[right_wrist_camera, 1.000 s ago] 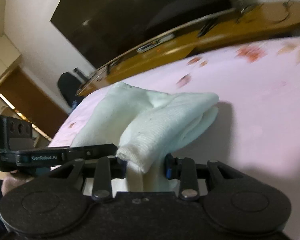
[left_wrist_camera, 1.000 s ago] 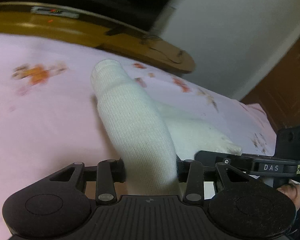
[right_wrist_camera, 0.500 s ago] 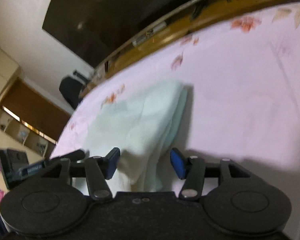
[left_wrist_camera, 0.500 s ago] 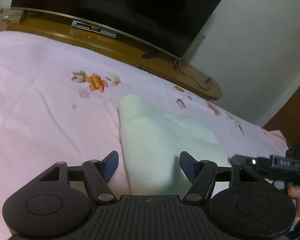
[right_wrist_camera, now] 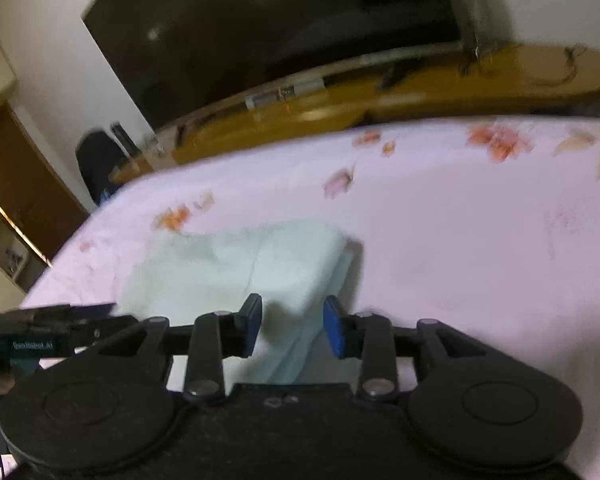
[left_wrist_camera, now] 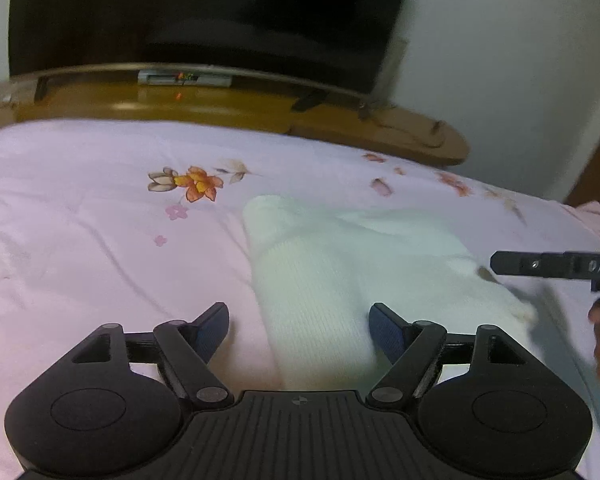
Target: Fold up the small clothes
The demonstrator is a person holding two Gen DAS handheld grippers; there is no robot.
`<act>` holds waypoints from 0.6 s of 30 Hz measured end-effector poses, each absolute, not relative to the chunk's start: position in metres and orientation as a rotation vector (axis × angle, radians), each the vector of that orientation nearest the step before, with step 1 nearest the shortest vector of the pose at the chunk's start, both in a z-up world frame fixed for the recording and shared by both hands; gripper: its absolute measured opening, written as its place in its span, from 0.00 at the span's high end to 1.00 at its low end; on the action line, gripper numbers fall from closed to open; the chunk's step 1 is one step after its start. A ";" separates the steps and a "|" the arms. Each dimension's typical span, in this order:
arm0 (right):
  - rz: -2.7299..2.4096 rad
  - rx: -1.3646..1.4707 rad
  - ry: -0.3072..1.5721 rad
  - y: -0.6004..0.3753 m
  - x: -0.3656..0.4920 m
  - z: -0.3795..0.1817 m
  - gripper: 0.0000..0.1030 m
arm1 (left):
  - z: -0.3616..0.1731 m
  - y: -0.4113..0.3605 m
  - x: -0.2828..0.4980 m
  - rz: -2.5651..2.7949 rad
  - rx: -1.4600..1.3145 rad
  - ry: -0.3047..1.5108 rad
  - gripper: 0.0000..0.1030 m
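Apparently folded white garment (left_wrist_camera: 340, 264) on pink bedsheet (left_wrist_camera: 80, 248), untouched.

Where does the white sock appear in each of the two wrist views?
Left wrist: white sock lies centre, running down between the open fingers.
Right wrist: white sock lies left of centre, above the open fingers.
Shared landmark: the television beyond the bed.

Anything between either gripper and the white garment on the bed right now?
Nothing visible. The white garment lies flat on the pink sheet, directly ahead of the open left gripper and the open right gripper, reaching in between the fingers of each.
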State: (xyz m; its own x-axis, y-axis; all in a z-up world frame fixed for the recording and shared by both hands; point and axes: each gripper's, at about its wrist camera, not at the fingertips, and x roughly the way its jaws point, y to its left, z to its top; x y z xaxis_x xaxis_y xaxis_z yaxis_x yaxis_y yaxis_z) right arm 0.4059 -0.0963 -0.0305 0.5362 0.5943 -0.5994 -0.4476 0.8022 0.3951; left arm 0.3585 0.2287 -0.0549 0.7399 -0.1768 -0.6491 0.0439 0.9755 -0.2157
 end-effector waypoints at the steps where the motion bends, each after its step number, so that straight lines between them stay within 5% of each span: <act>1: 0.666 0.210 0.786 -0.099 0.397 -0.025 0.68 | -0.057 0.229 0.351 -0.135 -0.189 0.733 0.25; 6: 0.686 -0.049 0.816 -0.071 0.372 -0.041 0.66 | -0.078 0.231 0.338 -0.136 -0.223 0.780 0.25; 14: 0.728 -0.043 0.781 -0.082 0.324 -0.010 0.67 | -0.060 0.212 0.279 -0.102 -0.171 0.783 0.25; 18: 0.682 -0.261 0.878 -0.064 0.297 -0.045 0.66 | -0.077 0.197 0.260 -0.088 -0.122 0.803 0.23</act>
